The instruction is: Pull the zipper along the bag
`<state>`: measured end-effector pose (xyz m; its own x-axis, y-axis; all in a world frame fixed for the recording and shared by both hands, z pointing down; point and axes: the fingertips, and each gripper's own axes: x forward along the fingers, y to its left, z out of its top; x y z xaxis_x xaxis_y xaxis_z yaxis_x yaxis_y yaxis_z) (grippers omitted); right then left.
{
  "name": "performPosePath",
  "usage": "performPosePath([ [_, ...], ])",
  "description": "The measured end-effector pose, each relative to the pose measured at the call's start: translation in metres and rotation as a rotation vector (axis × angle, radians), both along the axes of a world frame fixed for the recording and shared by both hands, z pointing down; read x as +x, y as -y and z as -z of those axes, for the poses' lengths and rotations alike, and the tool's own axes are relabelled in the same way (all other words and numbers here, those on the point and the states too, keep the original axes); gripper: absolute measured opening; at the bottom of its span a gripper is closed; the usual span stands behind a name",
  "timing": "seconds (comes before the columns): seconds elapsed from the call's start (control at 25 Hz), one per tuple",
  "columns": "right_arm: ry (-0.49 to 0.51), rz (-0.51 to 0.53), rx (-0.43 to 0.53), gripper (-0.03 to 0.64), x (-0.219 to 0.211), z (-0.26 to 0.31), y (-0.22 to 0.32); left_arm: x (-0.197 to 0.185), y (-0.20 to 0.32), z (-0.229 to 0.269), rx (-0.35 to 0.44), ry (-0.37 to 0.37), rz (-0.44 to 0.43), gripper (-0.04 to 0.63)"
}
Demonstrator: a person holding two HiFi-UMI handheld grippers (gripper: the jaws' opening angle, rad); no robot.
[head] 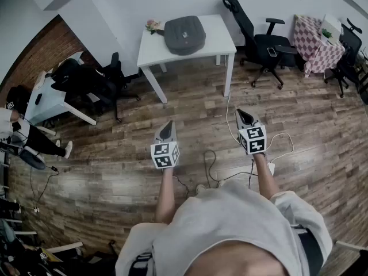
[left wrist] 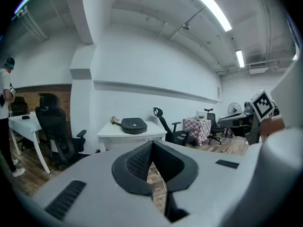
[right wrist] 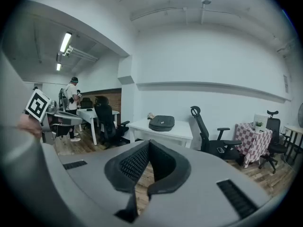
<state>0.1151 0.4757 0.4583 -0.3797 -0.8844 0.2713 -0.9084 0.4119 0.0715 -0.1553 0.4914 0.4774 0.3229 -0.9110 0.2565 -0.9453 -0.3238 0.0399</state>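
A dark grey bag lies flat on a small white table against the far wall; it also shows as the bag in the left gripper view and the bag in the right gripper view. Its zipper is too small to make out. My left gripper and right gripper hang side by side over the wooden floor, well short of the table. Both are shut with nothing between their jaws, the tips meeting at the left gripper and the right gripper.
A black office chair stands right of the table, and a checkered-cloth table further right. At the left are a white desk, a black chair and a person. Cables trail on the floor near me.
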Motion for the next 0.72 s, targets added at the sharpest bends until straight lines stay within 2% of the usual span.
performPosePath([
  [0.44,0.003,0.007,-0.007,0.012,0.0,-0.003,-0.001,0.003,0.001,0.004,0.001,0.002,0.004,0.026],
  [0.72,0.004,0.018,-0.009,0.014,0.012,-0.007,-0.001,0.02,0.0,0.001,-0.004,0.0,0.009,0.026],
])
